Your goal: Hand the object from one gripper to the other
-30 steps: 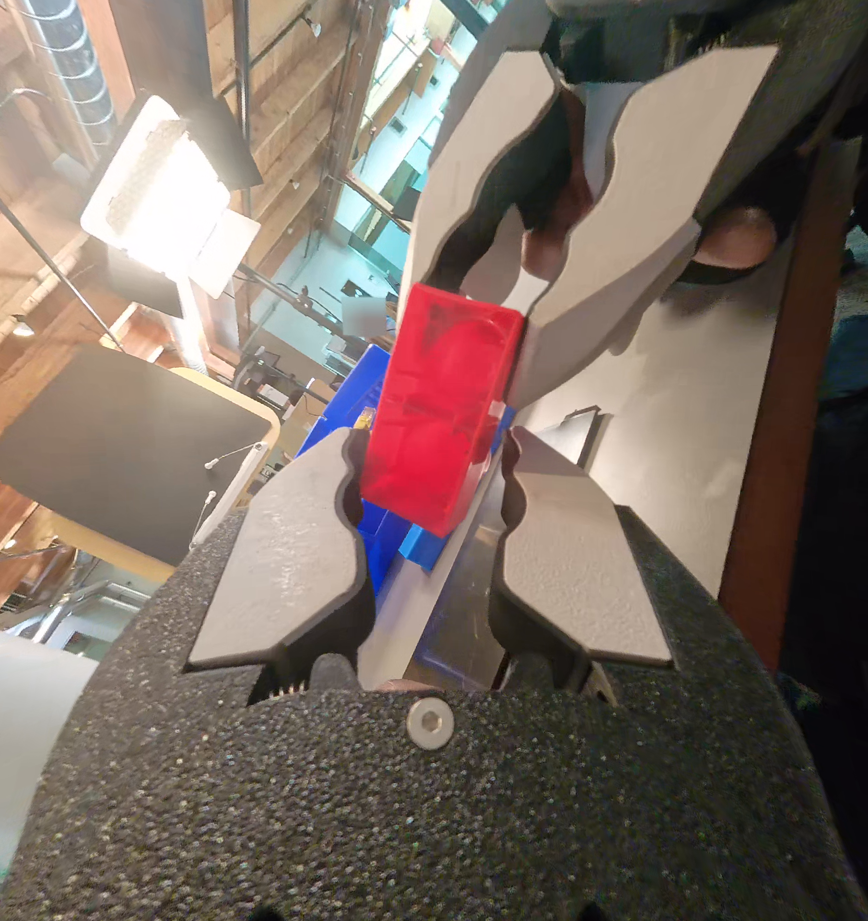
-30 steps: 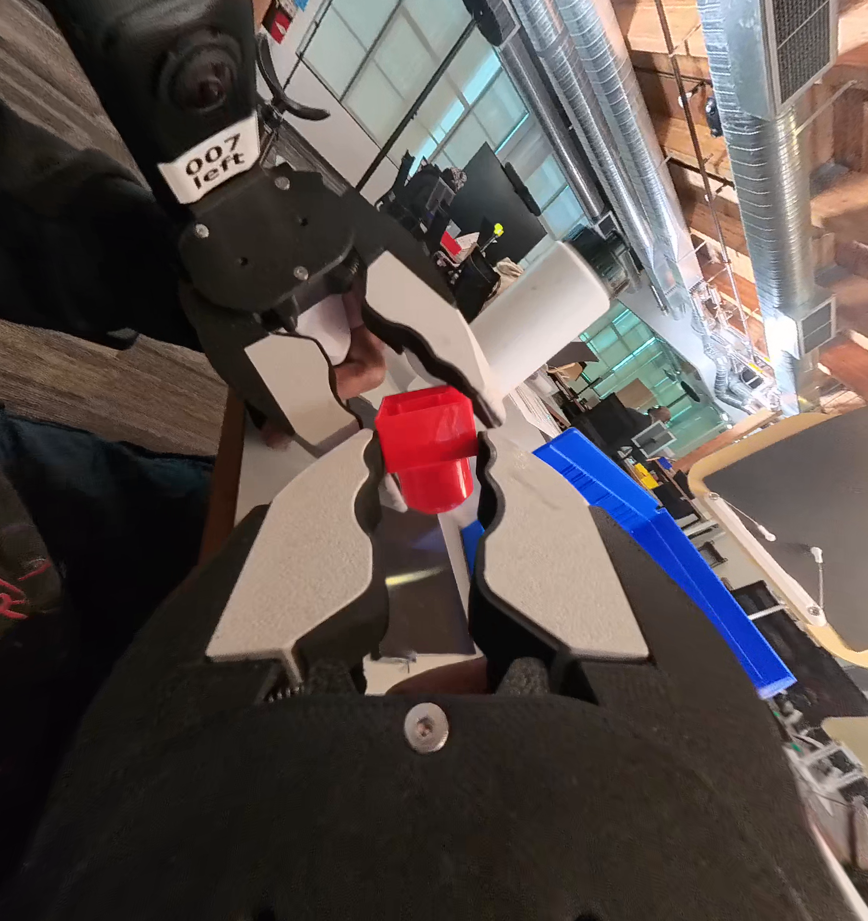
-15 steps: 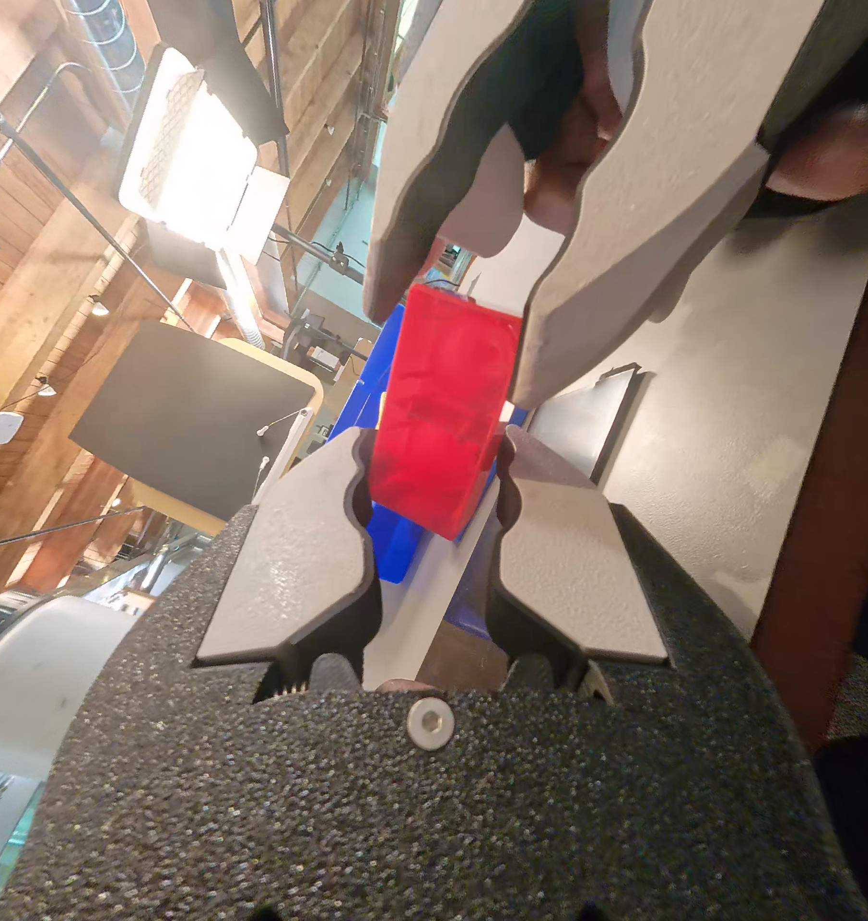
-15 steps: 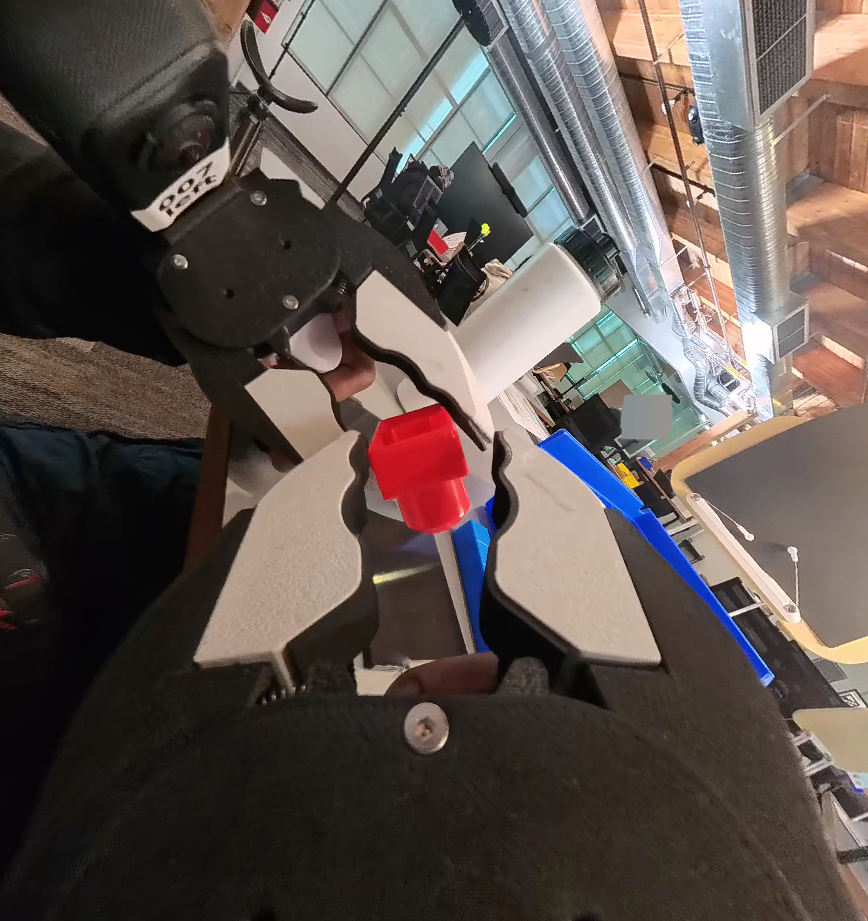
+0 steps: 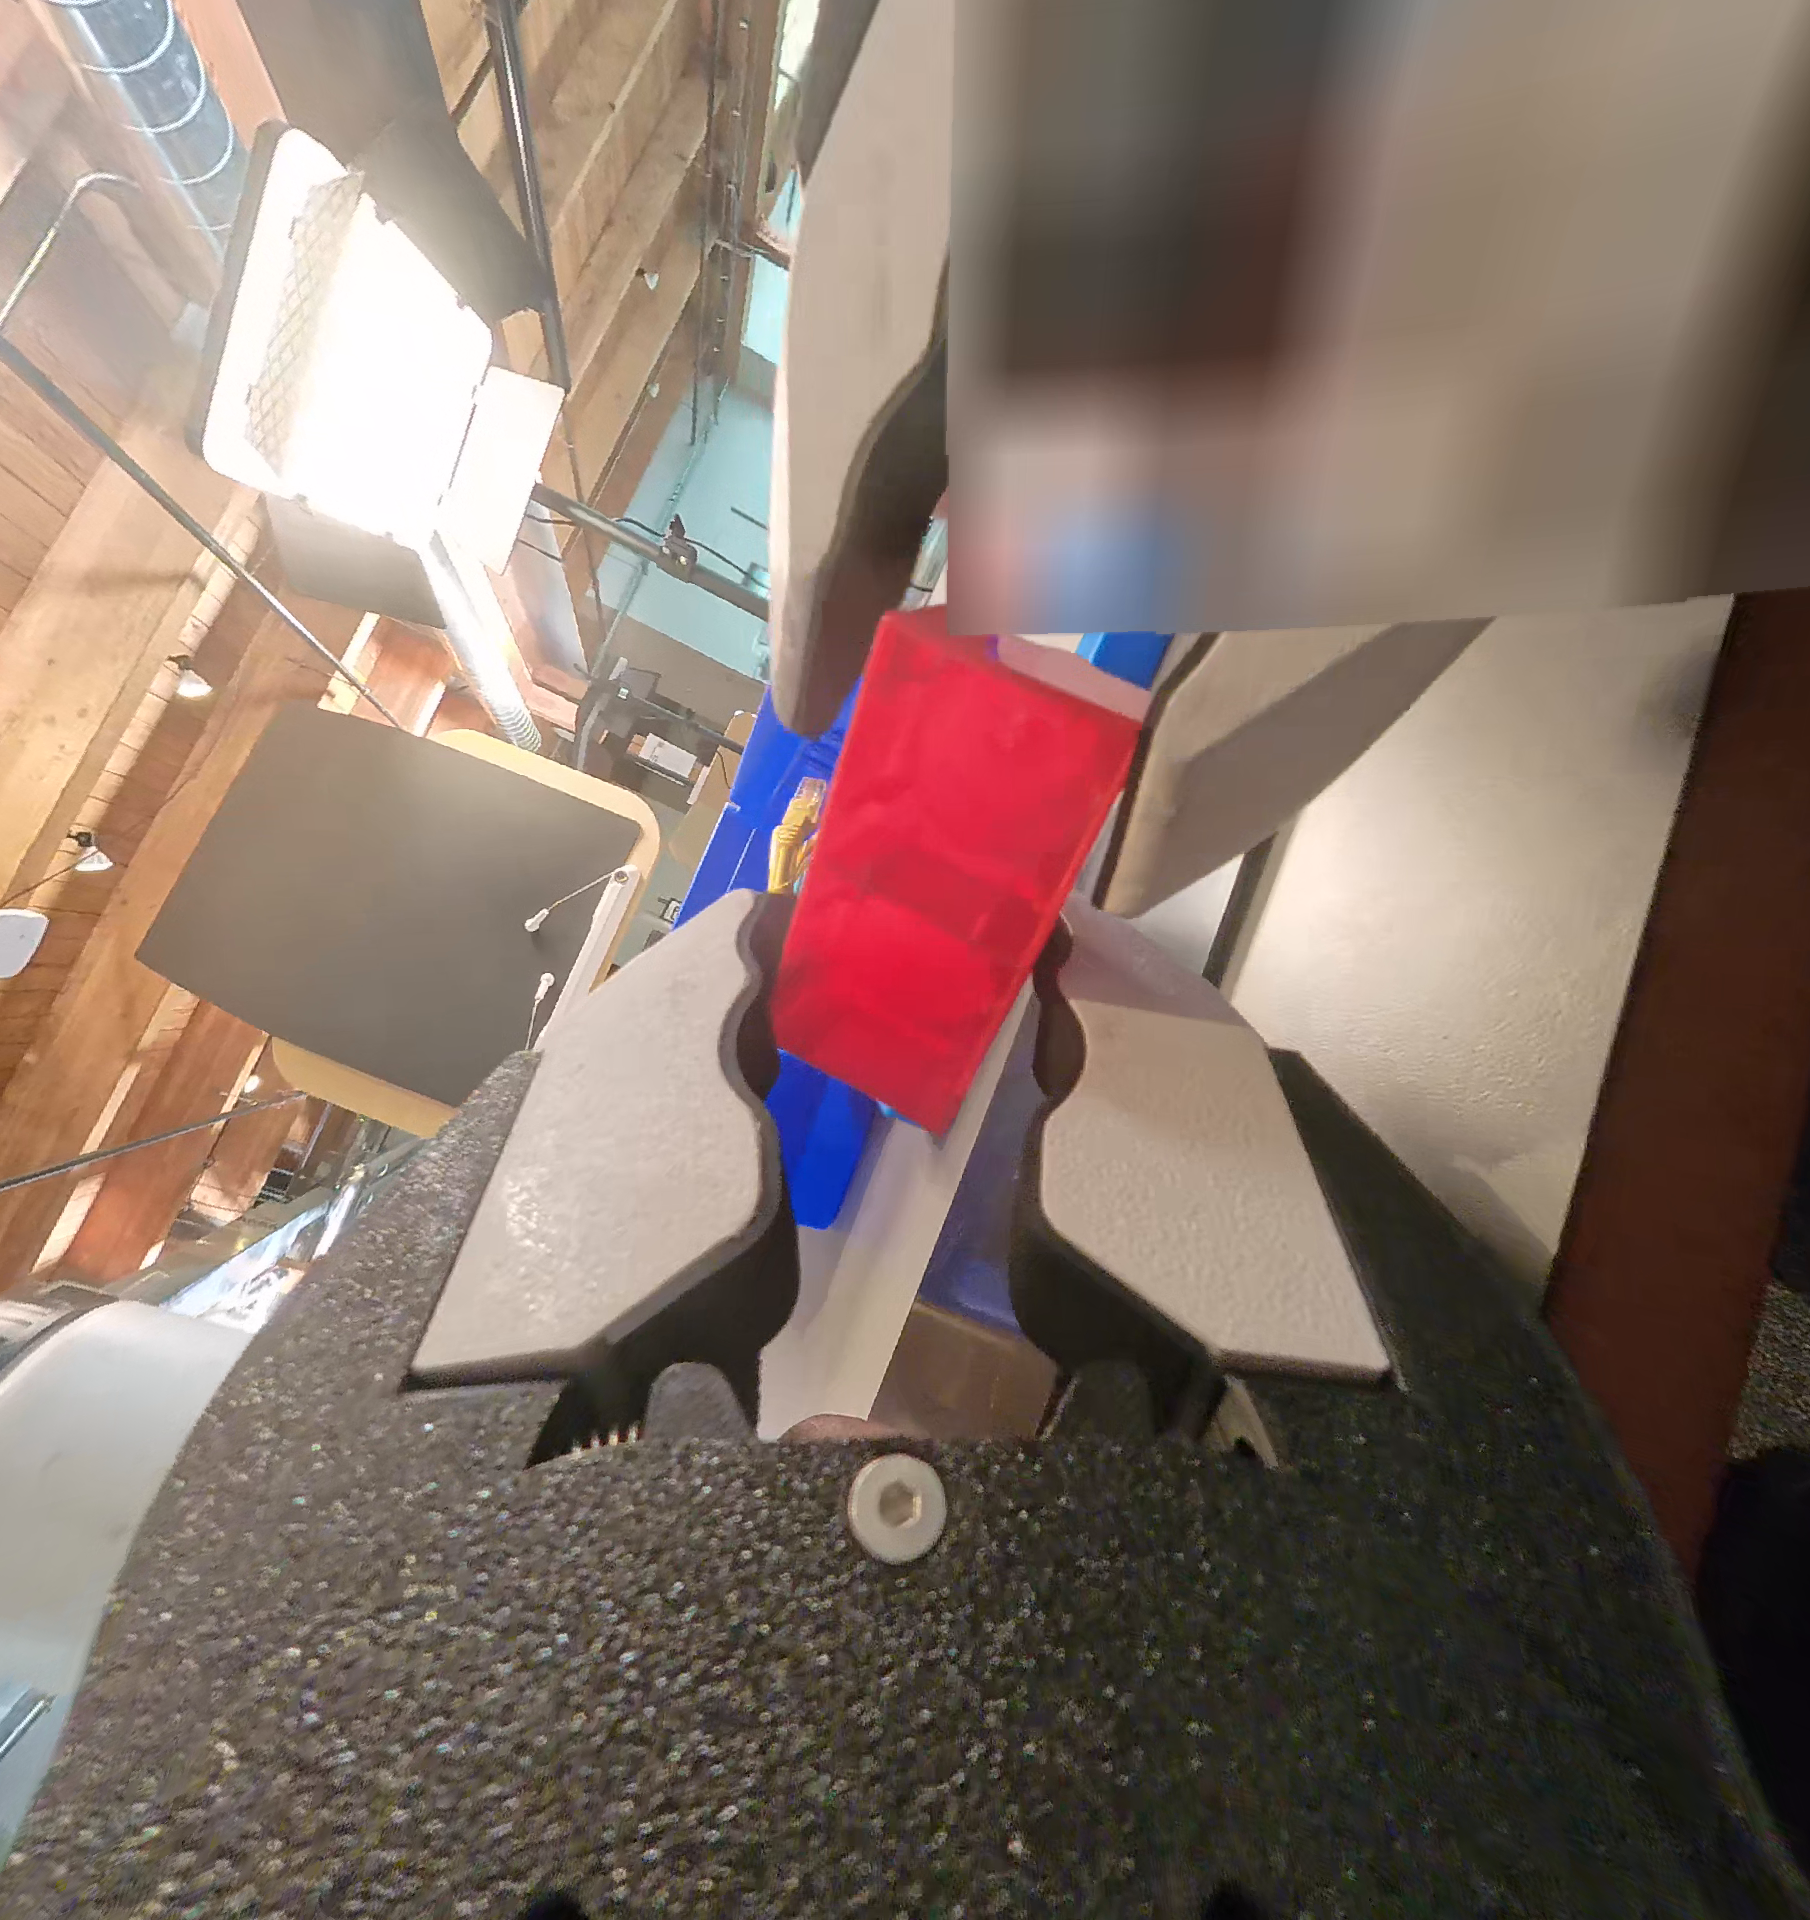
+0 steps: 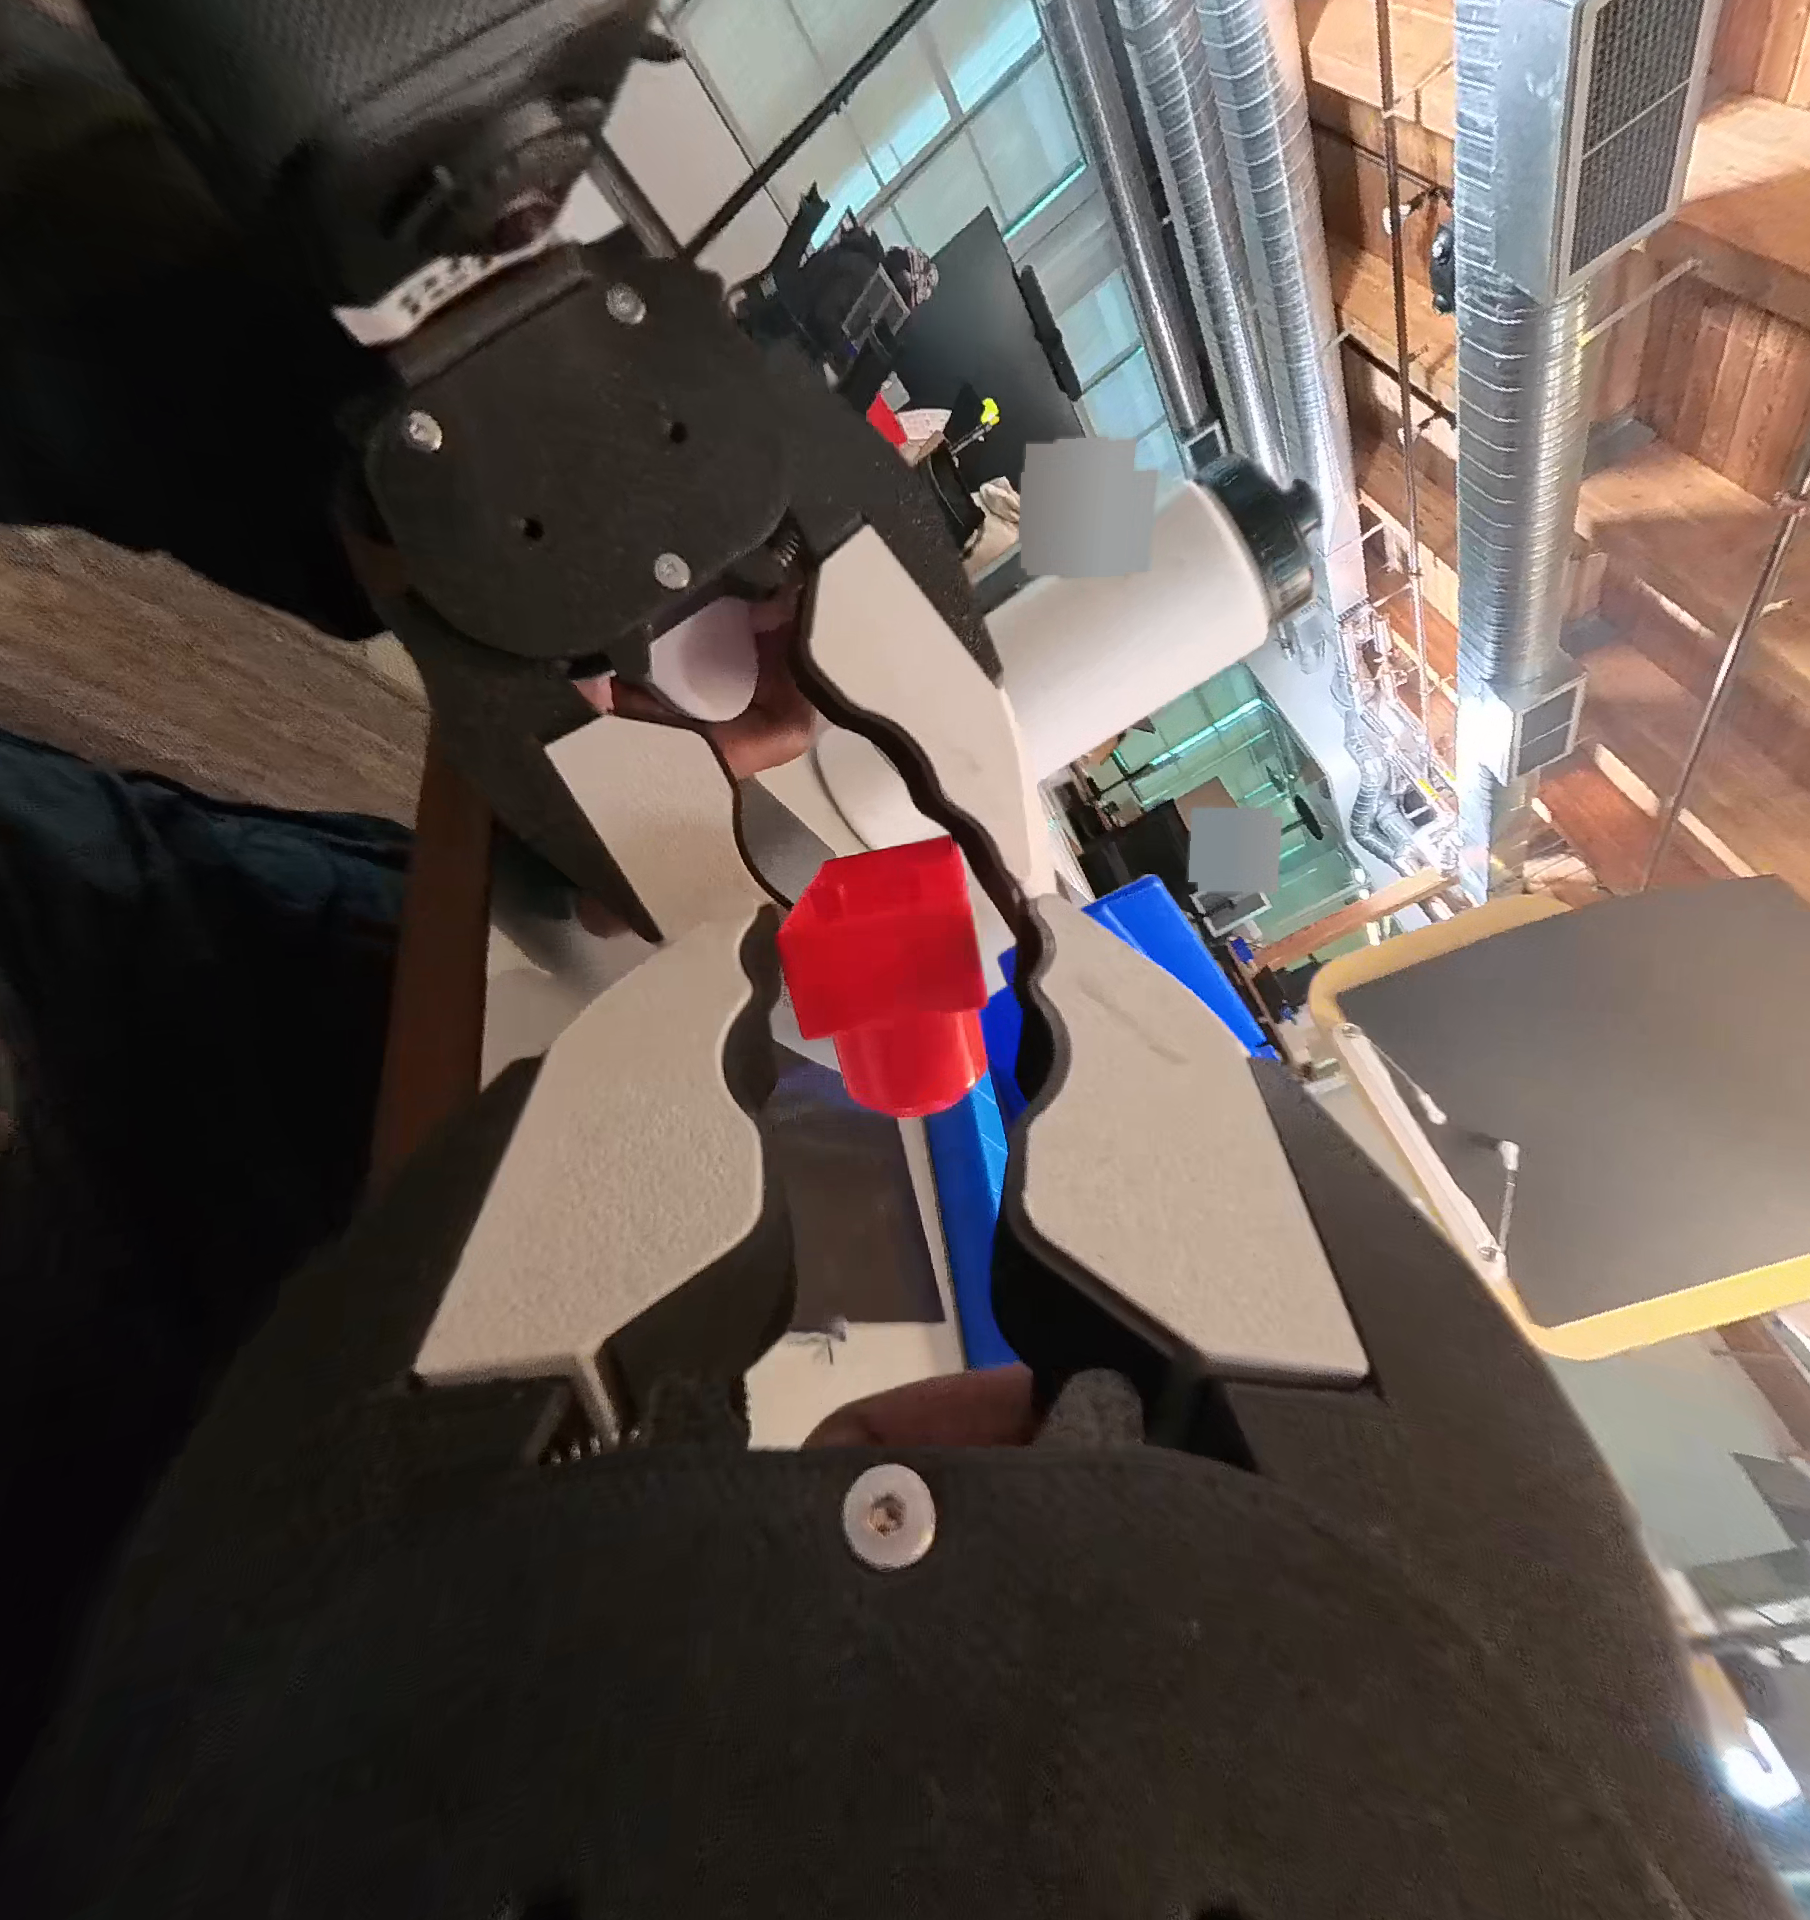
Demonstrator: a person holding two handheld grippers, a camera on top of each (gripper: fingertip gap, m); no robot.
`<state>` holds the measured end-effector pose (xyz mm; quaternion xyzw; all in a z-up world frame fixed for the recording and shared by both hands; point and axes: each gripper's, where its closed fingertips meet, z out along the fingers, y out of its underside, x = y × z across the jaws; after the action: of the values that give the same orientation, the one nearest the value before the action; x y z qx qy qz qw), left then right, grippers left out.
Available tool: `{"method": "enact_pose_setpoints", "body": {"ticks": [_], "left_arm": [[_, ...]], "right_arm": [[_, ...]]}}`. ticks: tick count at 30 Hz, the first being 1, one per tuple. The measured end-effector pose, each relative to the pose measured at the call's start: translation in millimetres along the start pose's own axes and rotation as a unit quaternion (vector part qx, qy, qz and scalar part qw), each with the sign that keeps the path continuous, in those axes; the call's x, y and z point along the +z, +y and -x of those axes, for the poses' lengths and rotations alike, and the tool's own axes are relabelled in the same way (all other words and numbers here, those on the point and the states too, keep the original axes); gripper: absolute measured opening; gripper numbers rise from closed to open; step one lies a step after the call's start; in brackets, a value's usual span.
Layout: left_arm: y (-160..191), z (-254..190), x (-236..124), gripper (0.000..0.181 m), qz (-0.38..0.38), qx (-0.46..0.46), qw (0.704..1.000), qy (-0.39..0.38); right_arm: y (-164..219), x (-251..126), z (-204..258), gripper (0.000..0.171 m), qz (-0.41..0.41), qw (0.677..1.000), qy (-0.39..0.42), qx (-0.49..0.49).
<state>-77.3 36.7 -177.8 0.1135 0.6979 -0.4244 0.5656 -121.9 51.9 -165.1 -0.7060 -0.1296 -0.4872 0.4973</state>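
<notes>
The left claw (image 5: 906, 961) gripped the lower end of a translucent red plastic block (image 5: 948, 878), its two grey fingers (image 5: 620, 1153) pressed against the block's opposite sides, so the block stood out from the tips, held in the air above the white bench (image 5: 1400, 935). The right claw (image 5: 968, 717) came in from above in the left wrist view, its fingers spread on either side of the block's far end; one tip sat close beside the block's upper left corner and the other ran along its right edge, though whether they touched it could not be told, and a blurred patch covered much of that claw. In the right wrist view the right claw (image 6: 896, 997) stood open, with a visible gap between each of its fingers (image 6: 1171, 1174) and the block (image 6: 885, 971), which showed a square head and a round stub facing the camera. The left claw (image 6: 880, 873) reached in from the upper left of that view, its wavy-edged fingers closed on the block. A blue bin (image 6: 1161, 956) lay on the bench behind the claws, and a lit studio lamp (image 5: 345, 343) showed beyond it
</notes>
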Motion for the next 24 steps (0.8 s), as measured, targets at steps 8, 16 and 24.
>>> {"method": "enact_pose_setpoints", "body": {"ticks": [8, 16, 24], "left_arm": [[-2, 0, 2, 0.048, -0.003, 0.004, 1.0, -0.005], [7, 5, 7, 0.048, 0.026, 0.001, 0.999, -0.02], [6, 7, 6, 0.048, 0.024, 0.008, 0.999, -0.031]], "right_arm": [[11, 5, 0, 0.038, 0.038, 0.999, 0.019, -0.034], [17, 10, -5, 0.038, 0.053, 0.997, 0.038, -0.047], [16, 10, -5, 0.039, 0.051, 0.996, 0.043, -0.06]]}}
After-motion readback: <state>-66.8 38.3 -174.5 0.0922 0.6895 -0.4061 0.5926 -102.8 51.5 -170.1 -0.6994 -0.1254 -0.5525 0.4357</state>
